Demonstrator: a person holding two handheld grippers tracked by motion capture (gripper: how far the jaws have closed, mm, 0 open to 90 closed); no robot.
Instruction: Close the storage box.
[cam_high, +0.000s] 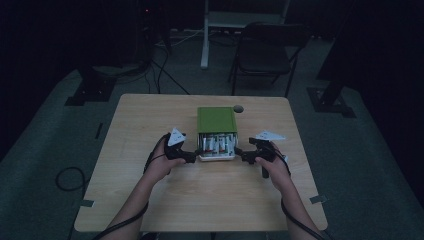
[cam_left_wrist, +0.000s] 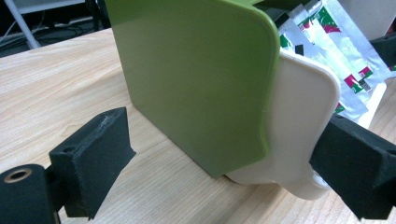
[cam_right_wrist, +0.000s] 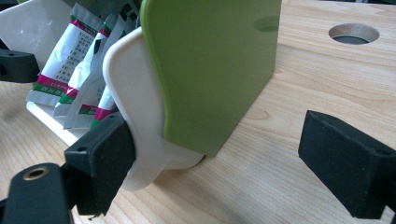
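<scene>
Near the middle of the worktop (cam_high: 150, 200) sits a box with a green sleeve (cam_high: 216, 120) and a white inner tray (cam_high: 216, 156) slid partly out toward the person. Upright sachets (cam_high: 216, 143) with red and green print stand packed in the exposed part of the tray. By the look of it, the drawer is open only partway, with more sliding left or the sachets yet to be taken out. Both tools flank the tray's front corners: the left gripper (cam_high: 195, 156) and the right gripper (cam_high: 241, 155) each have their fingers spread wide, one finger (cam_left_wrist: 359, 163) resting against the white tray, nothing clamped.
</scene>
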